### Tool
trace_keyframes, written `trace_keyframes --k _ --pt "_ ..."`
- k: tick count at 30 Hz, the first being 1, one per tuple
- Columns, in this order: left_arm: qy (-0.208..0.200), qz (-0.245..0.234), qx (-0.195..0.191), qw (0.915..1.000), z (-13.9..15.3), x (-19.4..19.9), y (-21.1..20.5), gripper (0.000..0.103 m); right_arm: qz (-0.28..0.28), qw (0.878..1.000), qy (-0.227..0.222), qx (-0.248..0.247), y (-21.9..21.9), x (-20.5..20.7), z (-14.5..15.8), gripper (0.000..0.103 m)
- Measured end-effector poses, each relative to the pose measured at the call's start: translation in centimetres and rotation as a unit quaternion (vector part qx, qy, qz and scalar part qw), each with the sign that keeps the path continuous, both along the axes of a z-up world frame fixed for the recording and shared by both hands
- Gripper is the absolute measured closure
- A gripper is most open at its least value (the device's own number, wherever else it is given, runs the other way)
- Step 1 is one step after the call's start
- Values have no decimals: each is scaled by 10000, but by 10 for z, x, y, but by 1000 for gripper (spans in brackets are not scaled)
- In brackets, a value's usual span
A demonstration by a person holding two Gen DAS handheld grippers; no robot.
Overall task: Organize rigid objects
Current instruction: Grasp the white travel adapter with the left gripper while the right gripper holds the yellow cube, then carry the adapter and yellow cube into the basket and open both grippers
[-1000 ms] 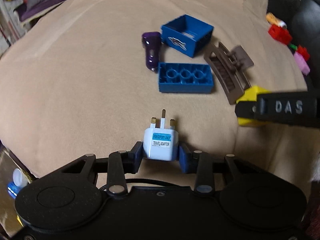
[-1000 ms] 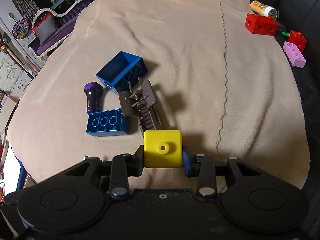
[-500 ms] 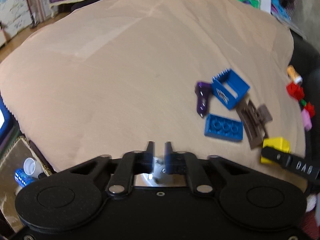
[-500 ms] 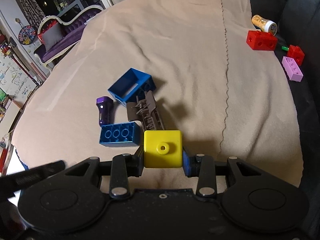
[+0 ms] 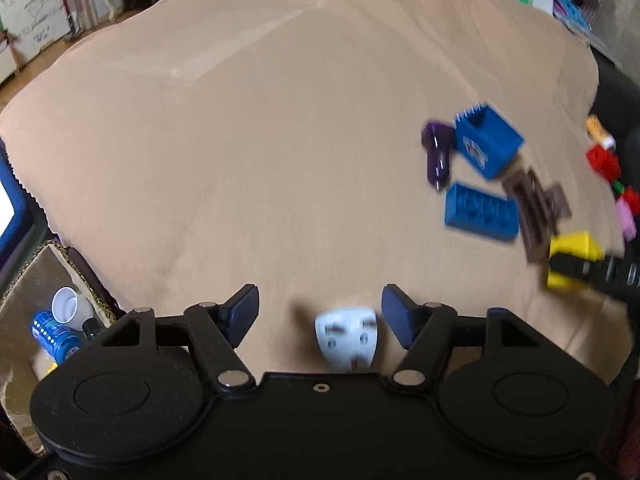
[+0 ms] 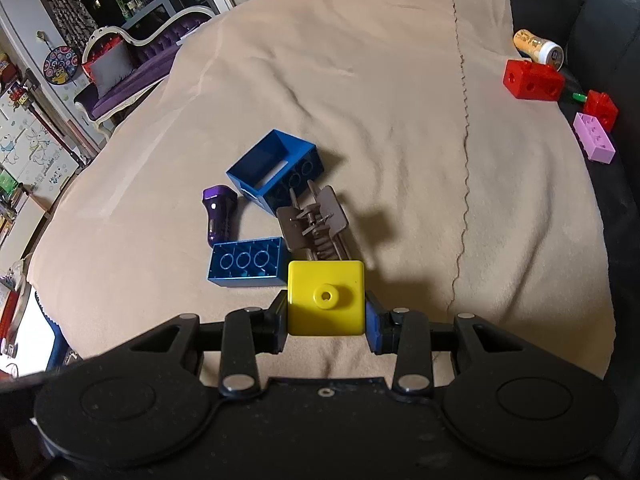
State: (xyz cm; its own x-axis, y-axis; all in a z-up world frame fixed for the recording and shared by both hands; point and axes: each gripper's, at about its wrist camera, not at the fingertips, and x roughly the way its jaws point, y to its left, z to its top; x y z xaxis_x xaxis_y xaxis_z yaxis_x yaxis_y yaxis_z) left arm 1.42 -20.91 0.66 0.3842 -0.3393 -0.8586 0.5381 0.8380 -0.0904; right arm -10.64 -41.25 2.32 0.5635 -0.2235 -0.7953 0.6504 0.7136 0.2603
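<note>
Yellow cube (image 6: 326, 298) clamped between the right gripper's (image 6: 326, 312) jaws at lower centre of the right wrist view, its single holed stud facing the camera. Left gripper (image 5: 320, 312) with jaws spread wide and holding nothing; the white adaptor (image 5: 346, 338) lies between them on the tan blanket (image 5: 240, 140), touching neither, its socket face toward the camera; motion blur hides which way its pins point. Centre of the right view: a flat blue brick (image 6: 246, 262) with hollow underside facing the camera and long axis left to right; just above it, a purple charger (image 6: 219, 214) with long axis running up the frame; an open blue box (image 6: 276, 170); a brown hair clip (image 6: 314, 224) angled toward the cube. Upper right: red blocks (image 6: 532, 80), a pink brick (image 6: 594, 138) and a small bottle (image 6: 538, 48).
</note>
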Motion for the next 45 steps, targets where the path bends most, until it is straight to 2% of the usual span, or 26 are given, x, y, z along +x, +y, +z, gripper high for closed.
trace_keyframes --k 3,6,7,8,9,12,16,22,26,31,35,38,45 --pt "56 -91 88 9999 -9 -9 -4 36 10 10000 29 19 0 1 -2 67" --pt "122 -120 186 9997 -16 -11 -11 36 54 10000 45 22 3 3 -3 67" --pt "142 -115 228 9996 -19 -11 -14 40 65 10000 48 21 3 4 -4 67" --pt "169 -112 241 9995 -21 -10 -17 60 82 10000 53 17 3 4 -4 67" --pt "247 -139 228 9993 -25 -8 -20 66 98 9999 56 15 4 5 -4 67" --pt "339 -40 133 9993 -30 -6 -21 67 146 9999 48 16 5 6 -5 67" --pt "258 108 72 9996 -20 -4 -14 67 149 9999 10 -17 6 6 -2 67" --pt "69 532 -205 9984 13 10 18 67 171 9997 -144 -140 9 6 15 67" --pt "-119 886 -357 9954 38 21 50 67 422 9984 -221 -309 23 18 31 67" --pt "-357 1416 -417 9884 57 28 97 67 975 9941 -297 -374 57 43 46 67" --pt "-419 1878 -360 9806 57 30 134 67 1552 9869 -295 -331 97 71 53 67" --pt "-308 2197 -344 9745 48 33 162 67 2027 9785 -246 -280 135 91 54 67" --pt "-119 3098 -245 9504 29 40 232 67 3054 9520 -5 -200 226 134 48 67"
